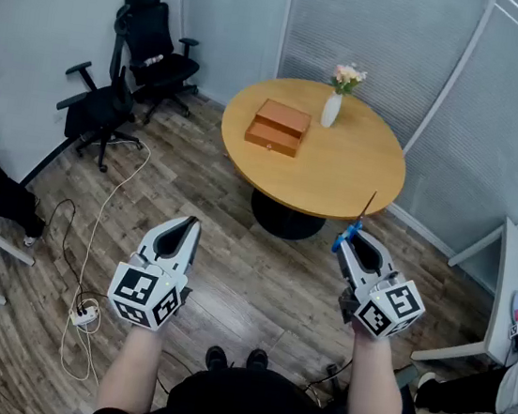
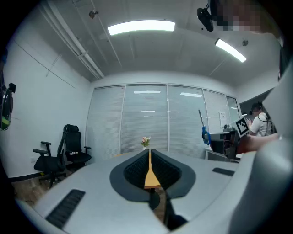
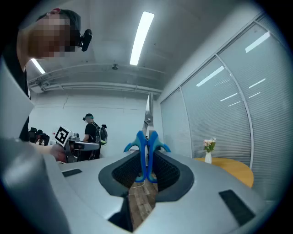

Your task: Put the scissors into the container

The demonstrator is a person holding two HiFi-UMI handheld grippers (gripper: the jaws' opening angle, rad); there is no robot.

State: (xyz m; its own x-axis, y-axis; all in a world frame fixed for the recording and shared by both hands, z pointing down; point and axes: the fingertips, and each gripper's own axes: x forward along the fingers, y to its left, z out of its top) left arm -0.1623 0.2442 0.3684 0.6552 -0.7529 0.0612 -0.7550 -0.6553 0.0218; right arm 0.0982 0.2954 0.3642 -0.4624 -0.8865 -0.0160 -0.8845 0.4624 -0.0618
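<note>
The scissors (image 1: 355,223) have blue handles, and my right gripper (image 1: 348,234) is shut on those handles, blades pointing up toward the round wooden table (image 1: 358,172). In the right gripper view the scissors (image 3: 147,139) stand upright between the pads. The container, a low wooden box (image 1: 278,126), lies on the table's far left part, well ahead of both grippers. My left gripper (image 1: 188,224) hovers over the floor to the left, shut with nothing held. From the left gripper view the scissors (image 2: 204,131) show off to the right.
A white vase with flowers (image 1: 333,105) stands on the table behind the box. Two black office chairs (image 1: 131,61) sit at the back left. A cable and power strip (image 1: 85,313) lie on the wooden floor. A white desk (image 1: 517,283) stands at right; blinds cover glass walls.
</note>
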